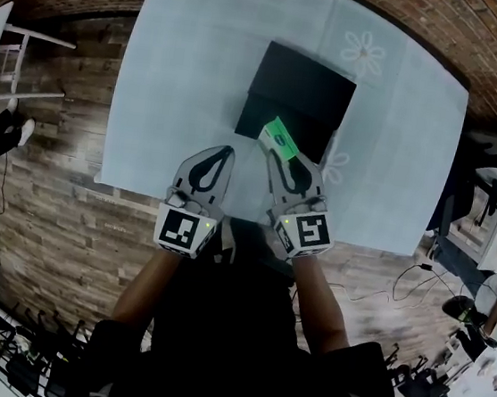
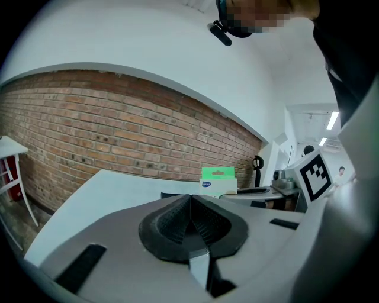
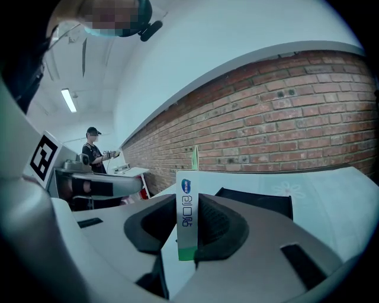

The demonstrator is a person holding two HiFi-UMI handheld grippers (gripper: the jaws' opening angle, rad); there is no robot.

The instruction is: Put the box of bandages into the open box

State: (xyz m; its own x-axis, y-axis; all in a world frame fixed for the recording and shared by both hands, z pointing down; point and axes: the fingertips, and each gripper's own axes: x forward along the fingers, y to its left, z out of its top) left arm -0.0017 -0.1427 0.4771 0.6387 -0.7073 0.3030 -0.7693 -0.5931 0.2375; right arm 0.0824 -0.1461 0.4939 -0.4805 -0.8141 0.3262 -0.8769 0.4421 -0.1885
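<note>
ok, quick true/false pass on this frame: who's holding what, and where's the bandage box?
1. The right hand-held gripper is shut on the box of bandages. True.
2. The left hand-held gripper grips a second box. False: its jaws are together with nothing between them.
3. The box of bandages lies inside the open black box. False: it is held in the right hand-held gripper, by the black box's near edge.
4. The open black box sits on a table with a light cover. True.
</note>
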